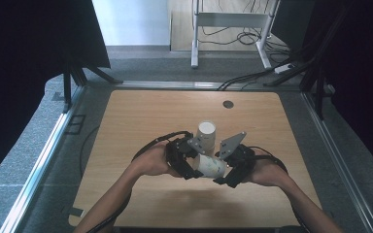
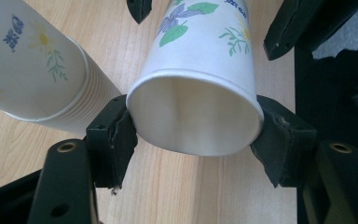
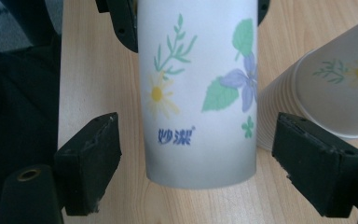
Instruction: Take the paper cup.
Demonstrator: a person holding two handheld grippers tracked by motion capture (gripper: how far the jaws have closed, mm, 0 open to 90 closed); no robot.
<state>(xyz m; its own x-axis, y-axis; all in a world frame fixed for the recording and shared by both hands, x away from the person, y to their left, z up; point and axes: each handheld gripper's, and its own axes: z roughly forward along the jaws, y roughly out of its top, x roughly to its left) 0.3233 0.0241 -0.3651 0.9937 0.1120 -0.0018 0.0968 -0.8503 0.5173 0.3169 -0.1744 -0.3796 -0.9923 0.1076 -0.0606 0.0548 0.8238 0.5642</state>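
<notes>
Between black jaws, white flower-printed paper cup [image 2: 200, 70]

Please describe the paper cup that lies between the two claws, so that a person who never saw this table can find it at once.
On the wooden table, look near the front edge where the two hands meet. The single paper cup lies sideways there, its rim pinched by the left claw. Unlike the upright cup stack just behind it, it is one cup on its side.

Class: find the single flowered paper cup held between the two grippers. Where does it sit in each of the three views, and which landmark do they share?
High view: the paper cup lies sideways, low centre, between both grippers.
Left gripper view: centre, open mouth facing the camera.
Right gripper view: centre, closed base nearest.
Shared landmark: the stack of cups beside it, upper left and right edge.
</notes>
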